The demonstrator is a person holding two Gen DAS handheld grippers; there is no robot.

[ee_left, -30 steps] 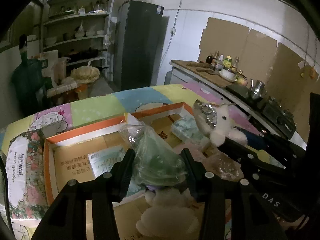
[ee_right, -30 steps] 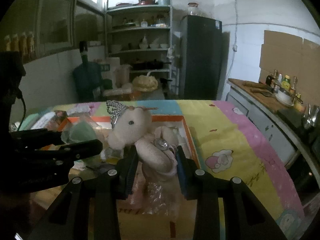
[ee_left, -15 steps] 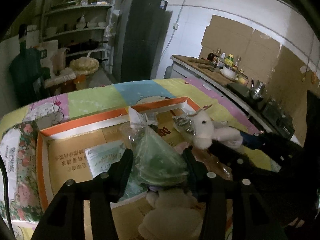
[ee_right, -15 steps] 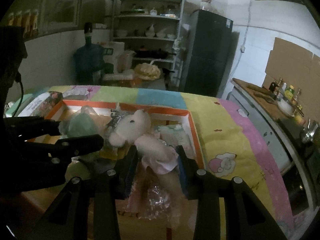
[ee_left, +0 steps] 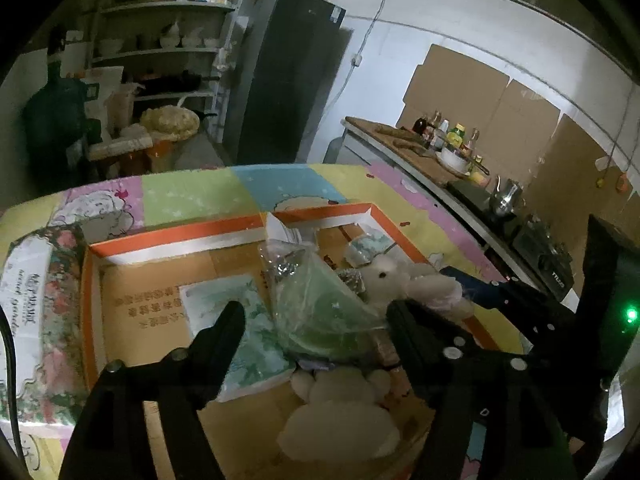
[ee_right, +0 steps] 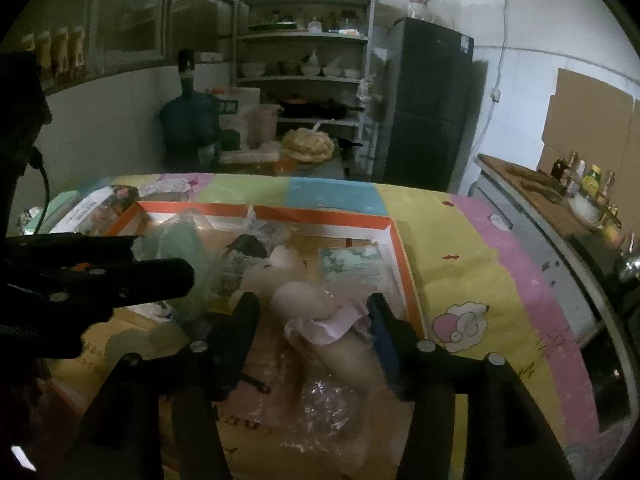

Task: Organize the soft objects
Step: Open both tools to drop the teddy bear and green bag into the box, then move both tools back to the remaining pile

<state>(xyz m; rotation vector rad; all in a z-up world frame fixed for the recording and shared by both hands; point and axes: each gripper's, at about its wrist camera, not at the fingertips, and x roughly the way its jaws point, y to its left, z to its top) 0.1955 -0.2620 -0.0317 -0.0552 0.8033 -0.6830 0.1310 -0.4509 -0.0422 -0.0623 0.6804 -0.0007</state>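
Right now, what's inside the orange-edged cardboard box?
In the box: a bagged green item, a pink-white plush, a cream plush, and two pale green packets. Anything beneath the bag and plushes is covered.

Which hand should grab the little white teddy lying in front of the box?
Left. The left hand-held gripper is open, with the white teddy lying just below its fingers. The right hand-held gripper straddles the pink-dressed plush.
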